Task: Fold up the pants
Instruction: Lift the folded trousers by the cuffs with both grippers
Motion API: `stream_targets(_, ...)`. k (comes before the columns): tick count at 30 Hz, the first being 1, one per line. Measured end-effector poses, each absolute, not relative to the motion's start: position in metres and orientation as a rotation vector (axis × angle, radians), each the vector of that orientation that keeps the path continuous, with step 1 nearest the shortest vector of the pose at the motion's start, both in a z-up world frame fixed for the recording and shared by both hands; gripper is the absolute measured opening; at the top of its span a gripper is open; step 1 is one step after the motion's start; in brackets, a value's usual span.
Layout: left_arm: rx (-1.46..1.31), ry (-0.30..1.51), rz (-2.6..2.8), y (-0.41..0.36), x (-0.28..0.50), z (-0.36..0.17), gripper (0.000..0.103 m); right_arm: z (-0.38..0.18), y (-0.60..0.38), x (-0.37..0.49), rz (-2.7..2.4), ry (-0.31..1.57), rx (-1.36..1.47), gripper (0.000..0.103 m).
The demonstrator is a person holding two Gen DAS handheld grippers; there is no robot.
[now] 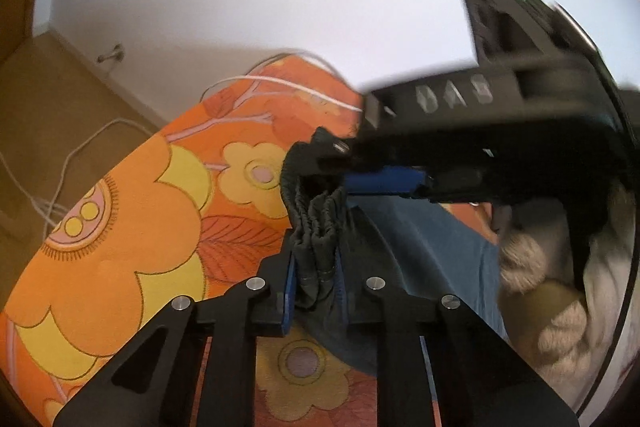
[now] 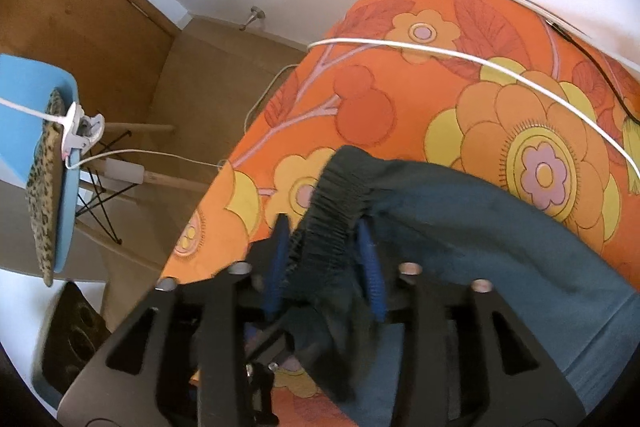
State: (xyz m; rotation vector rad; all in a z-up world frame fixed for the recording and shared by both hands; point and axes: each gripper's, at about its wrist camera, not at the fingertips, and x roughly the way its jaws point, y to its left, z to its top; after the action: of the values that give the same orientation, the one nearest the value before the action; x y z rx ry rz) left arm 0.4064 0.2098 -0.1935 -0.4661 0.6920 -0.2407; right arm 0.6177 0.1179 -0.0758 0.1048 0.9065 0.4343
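The pants point(image 1: 420, 247), dark teal with a gathered elastic waistband point(image 1: 316, 227), lie on a surface under an orange flowered cover point(image 1: 120, 227), their waist end lifted off it and the rest of the cloth trailing away to the right and near side. In the left wrist view the left gripper point(image 1: 316, 267) has its blue-padded jaws closed on the bunched waistband, the folds pinched upright between the pads. Just beyond it, the right gripper point(image 1: 340, 167) comes in from the right, blurred, its tips at the far top edge of the same waistband.

In the right wrist view the right gripper point(image 2: 324, 259) straddles the waistband point(image 2: 332, 203); its jaws stand partly apart, with gaps showing between the blue pads and the ribbed band, so the cloth sits between them without being squeezed. The pants point(image 2: 500, 227) spread to the right over the cover point(image 2: 440, 87).

A white cable point(image 2: 460, 59) runs across the far part of the cover. To the left stands a blue chair point(image 2: 24, 99) with a leopard-print cushion point(image 2: 44, 195) and a white clip point(image 2: 80, 131) on its edge. At the right edge of the left wrist view lies some beige, fluffy fabric point(image 1: 560, 307).
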Motion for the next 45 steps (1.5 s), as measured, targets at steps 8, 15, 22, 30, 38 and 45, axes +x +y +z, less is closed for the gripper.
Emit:
stream_targets(8, -0.423, 0.644, -0.283, 0.198, 0.396, -0.186, 0.014, -0.078, 0.146, 0.622, 0.387, 0.979, -0.011, 0.055)
stream_targets(15, -0.402, 0.639, -0.305, 0.191, 0.395, -0.184, 0.014, -0.085, 0.124, 0.625, 0.403, 1.018, 0.053, 0.026)
stream_targets(22, -0.349, 0.568, -0.353, 0.175, 0.372, -0.147, 0.014, -0.058, 0.084, 0.586, 0.486, 0.919, 0.185, 0.014)
stream_targets(30, -0.298, 0.457, -0.410, 0.145, 0.327, -0.064, 0.014, 0.008, 0.029, 0.508, 0.598, 0.740, 0.308, 0.013)
stream_targets(38, -0.199, 0.341, -0.432, 0.106, 0.271, 0.028, 0.014, 0.089, -0.004, 0.413, 0.664, 0.571, 0.331, 0.013)
stream_targets(45, -0.128, 0.272, -0.458, 0.053, 0.233, 0.091, 0.014, 0.138, -0.050, 0.336, 0.678, 0.453, 0.365, 0.013)
